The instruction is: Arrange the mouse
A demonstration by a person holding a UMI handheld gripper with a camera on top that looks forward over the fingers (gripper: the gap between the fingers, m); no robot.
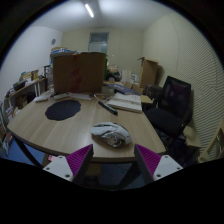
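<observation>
Nearest the camera are the two magenta pads [80, 158] of the gripper [112, 160], whose jaws stand wide apart and hold nothing. Just ahead of them, and roughly centred on the gap, a grey mouse [110, 134] lies on the wooden counter [35, 125], close to the counter's near rim. Further back on the counter a dark round mouse mat [62, 109] sits well apart from the mouse, with a white sheaf of papers [125, 102] off to the other side and a brown cardboard box [78, 72] beyond. A black office chair [172, 100] stands beside the counter. The main risk, as I judge it, comes from the mouse's low, rounded shell: if the jaws close too high on its curve, it may squirt forward or sideways rather than seat between the pads. Because it lies so near the rim, a clumsy nudge could push it off the counter. A skewed approach could also let one finger strike the counter first and shove the mouse askew. Whether a cable trails from it cannot be made out; one could snag during a carry to the mat.
</observation>
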